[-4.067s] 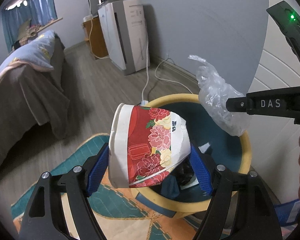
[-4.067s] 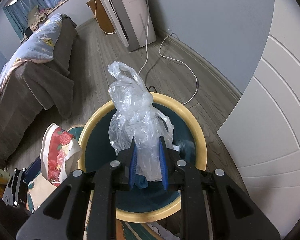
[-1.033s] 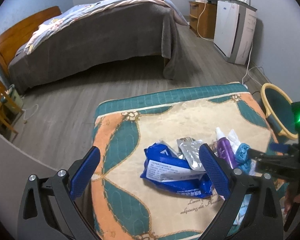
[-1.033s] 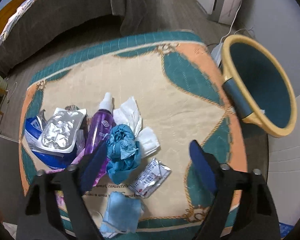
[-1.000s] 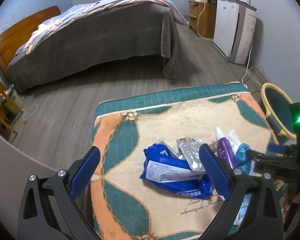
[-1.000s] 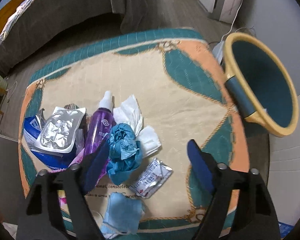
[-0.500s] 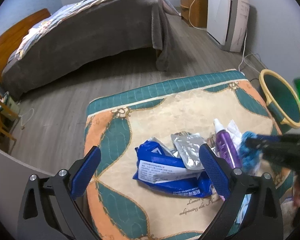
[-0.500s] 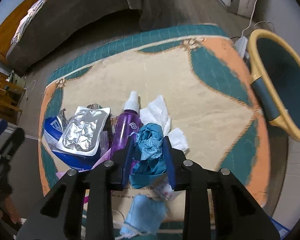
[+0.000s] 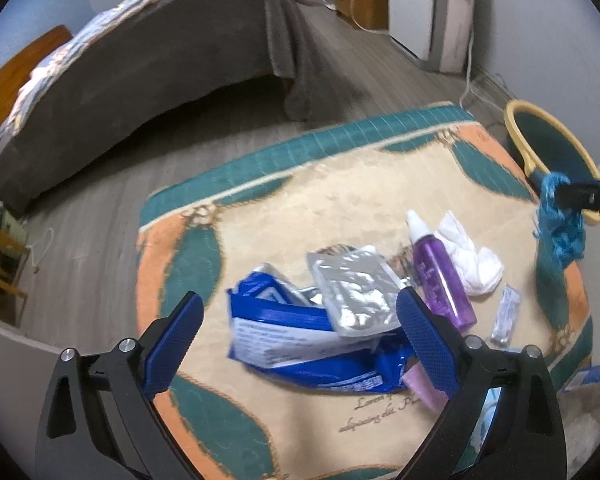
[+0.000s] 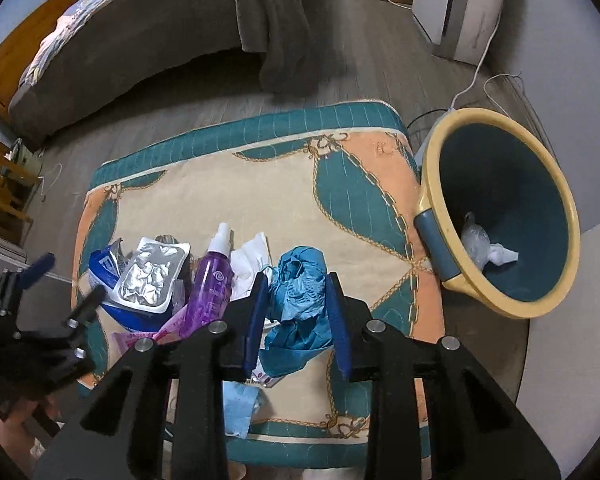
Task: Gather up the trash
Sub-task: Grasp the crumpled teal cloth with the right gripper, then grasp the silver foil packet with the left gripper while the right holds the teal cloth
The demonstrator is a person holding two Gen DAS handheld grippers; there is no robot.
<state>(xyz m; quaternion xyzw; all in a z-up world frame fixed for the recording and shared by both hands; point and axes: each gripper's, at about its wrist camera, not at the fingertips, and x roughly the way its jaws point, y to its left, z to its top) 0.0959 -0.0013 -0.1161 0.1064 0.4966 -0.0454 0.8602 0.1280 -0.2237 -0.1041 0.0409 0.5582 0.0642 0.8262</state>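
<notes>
Two grippers in play, and we have one catch already: our right gripper [image 10: 296,300] is clamped on the blue wad [image 10: 300,280], a crumpled, papery-looking lump pinched across its middle between the blue pads. In the left view the wad [image 9: 558,220] dangles clear of the rug [image 9: 340,184], its loose tail hanging down. We judge it very light and soft; it squashes instead of resisting, so a mid-body pinch like this one should hold, though a trailing end could snag or shed. The bin [image 10: 556,292] sits just off the rug's right edge, tipped toward us, with a clear bag and a white scrap already inside.

Our left gripper [image 9: 300,344] hangs with its jaws spread wide and nothing between the pads, angled steeply down over the blue packet [image 9: 300,348]. That packet looks like thin crinkly film, light and slippery, best taken across a flat fold and not at a corner. On top of it lies the foil tray [image 9: 352,292], stiff-ish but easily crushed. Beside them the purple bottle [image 9: 440,276] lies on its side, rigid and smooth, touching the white tissue [image 9: 472,264]; it is likely to roll, so we would grab it round the body. A small sachet [image 9: 506,314] lies near the bottle's base.
</notes>
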